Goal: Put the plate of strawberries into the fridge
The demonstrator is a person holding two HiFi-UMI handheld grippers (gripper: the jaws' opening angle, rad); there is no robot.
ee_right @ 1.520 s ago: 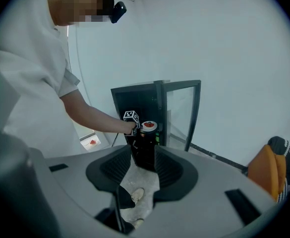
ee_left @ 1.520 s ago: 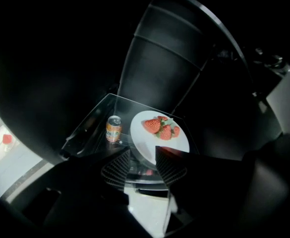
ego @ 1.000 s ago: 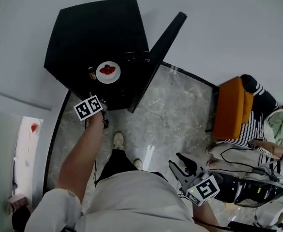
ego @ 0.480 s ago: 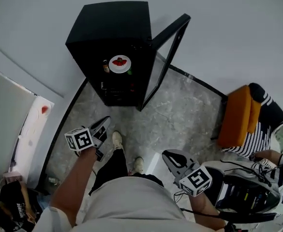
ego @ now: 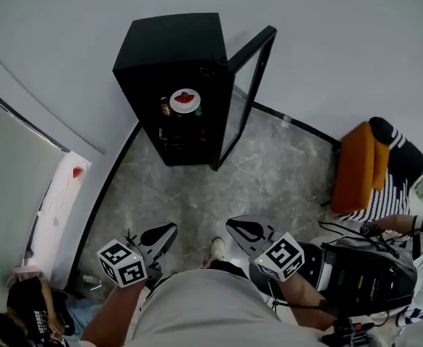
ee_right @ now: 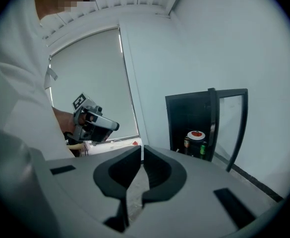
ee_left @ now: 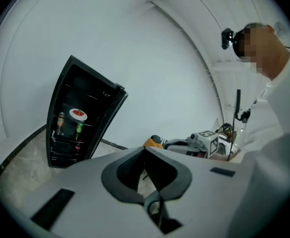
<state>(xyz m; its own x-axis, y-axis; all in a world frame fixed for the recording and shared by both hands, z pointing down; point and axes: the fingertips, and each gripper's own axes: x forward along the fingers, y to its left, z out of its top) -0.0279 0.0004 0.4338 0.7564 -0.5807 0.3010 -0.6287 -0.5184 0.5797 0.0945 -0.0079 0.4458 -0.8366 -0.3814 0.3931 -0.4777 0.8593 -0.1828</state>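
The white plate of strawberries (ego: 185, 100) rests on a shelf inside the black fridge (ego: 168, 42), whose glass door (ego: 247, 85) stands open to the right. The plate (ee_left: 78, 114) also shows small in the left gripper view, and the plate (ee_right: 197, 134) in the right gripper view. My left gripper (ego: 170, 229) is low by my body, far from the fridge, shut with nothing in it. My right gripper (ego: 231, 225) hangs beside it; its jaws are closing on nothing and are almost together.
A brown bottle (ego: 165, 107) and a green can (ego: 197, 110) flank the plate on the shelf. An orange chair (ego: 356, 168) and a seated person in stripes (ego: 395, 186) are at the right, black equipment (ego: 363, 277) near my right arm. A white ledge (ego: 56, 208) runs along the left.
I have backed away from the fridge. The left gripper came back from the fridge front down to my body. Both grippers' jaws went from wide apart to together.
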